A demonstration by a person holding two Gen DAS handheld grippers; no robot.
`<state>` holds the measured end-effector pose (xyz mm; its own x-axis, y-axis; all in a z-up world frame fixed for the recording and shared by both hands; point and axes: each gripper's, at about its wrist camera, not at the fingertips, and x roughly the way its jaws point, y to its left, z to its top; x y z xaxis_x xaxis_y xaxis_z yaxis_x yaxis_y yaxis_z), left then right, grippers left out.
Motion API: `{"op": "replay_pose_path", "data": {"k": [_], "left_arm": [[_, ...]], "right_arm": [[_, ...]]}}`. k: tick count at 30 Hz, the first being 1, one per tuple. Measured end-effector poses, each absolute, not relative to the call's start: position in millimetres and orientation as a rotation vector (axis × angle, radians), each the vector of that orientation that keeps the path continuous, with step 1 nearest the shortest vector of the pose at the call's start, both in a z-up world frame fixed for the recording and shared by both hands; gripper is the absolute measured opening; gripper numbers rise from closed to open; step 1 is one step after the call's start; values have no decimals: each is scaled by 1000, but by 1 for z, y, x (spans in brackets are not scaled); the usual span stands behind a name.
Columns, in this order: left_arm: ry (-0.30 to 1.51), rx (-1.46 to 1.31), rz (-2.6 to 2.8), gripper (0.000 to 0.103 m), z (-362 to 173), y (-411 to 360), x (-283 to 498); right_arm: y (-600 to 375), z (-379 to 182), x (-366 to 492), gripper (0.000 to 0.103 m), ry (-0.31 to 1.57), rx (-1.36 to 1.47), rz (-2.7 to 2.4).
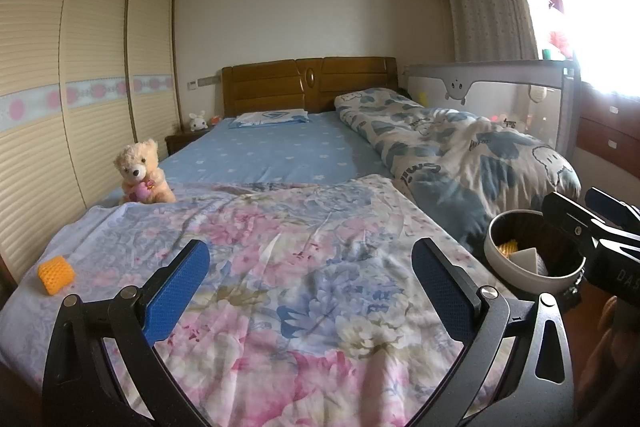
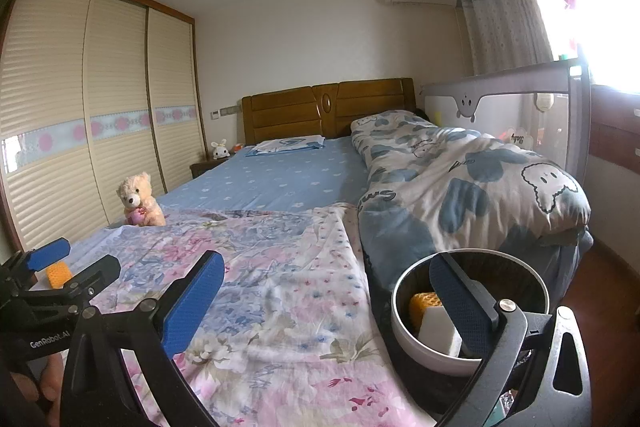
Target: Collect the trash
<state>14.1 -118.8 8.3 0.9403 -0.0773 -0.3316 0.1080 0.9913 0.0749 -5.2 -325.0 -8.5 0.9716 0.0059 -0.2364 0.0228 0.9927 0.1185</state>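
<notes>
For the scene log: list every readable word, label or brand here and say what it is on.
"GenRobot.AI": on the left hand-held gripper, right wrist view.
"DAS", cut off: on the right hand-held gripper, left wrist view.
"Baby", seen mirrored: on the bed rail.
Print on the cartoon duvet: mirrored, partly folded, not fully readable.

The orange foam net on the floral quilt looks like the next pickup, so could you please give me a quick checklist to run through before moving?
1. Left gripper open and empty: ok.
2. Orange foam net in plain sight on the floral quilt, nothing on top: ok.
3. Net lined up between the left fingers: not ok, it lies off to their left.
4. Right gripper open, holding nothing: ok.
5. Trash bin has room: ok, an orange and a white piece inside.
6. Teddy bear apart from the net: ok.
</notes>
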Motion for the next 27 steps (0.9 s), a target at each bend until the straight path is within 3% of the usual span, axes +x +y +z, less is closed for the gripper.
{"op": "replay_pose_path", "data": {"k": [27], "left_arm": [[339, 91, -95, 103, 7, -122, 11]], "right_arm": [[-325, -8, -5, 103, 238, 125, -7]]}}
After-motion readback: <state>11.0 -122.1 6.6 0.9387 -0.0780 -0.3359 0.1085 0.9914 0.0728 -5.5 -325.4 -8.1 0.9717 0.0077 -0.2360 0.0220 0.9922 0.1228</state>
